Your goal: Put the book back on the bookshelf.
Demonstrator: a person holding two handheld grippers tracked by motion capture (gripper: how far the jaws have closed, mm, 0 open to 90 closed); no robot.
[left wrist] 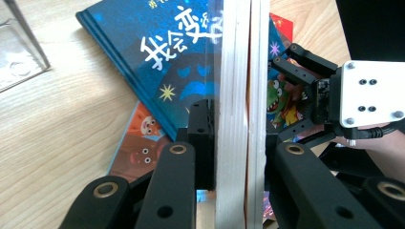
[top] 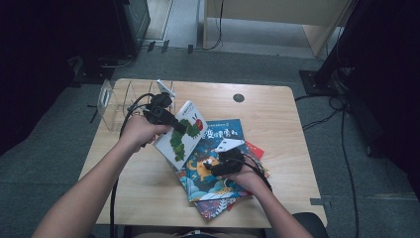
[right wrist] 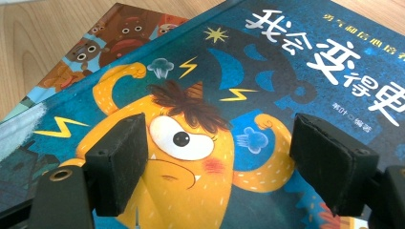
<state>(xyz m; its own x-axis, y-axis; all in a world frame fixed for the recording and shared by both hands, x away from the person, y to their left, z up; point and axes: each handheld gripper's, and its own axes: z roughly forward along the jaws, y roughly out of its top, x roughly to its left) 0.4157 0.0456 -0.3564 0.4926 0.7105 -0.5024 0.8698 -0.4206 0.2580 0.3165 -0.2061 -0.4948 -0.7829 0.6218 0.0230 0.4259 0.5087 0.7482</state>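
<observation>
- The left gripper (left wrist: pixel 232 157) is clamping a white book (left wrist: pixel 239 95) edge-on, its black fingers (left wrist: pixel 200 138) pressing on both sides of the pale page block, which is rising straight up the middle of the frame.
- A blue book (left wrist: pixel 162 57) with white characters and yellow stars is lying flat on the wooden bench (left wrist: pixel 57 133) behind it, overlapping an orange-brown book (left wrist: pixel 138 148) with cartoon faces.
- The right gripper (left wrist: pixel 296 95), white plate on top, is hovering over colourful covers at the right, its fingers standing apart.
- A clear plastic holder (left wrist: pixel 19 52) is sitting at the upper left corner.
</observation>
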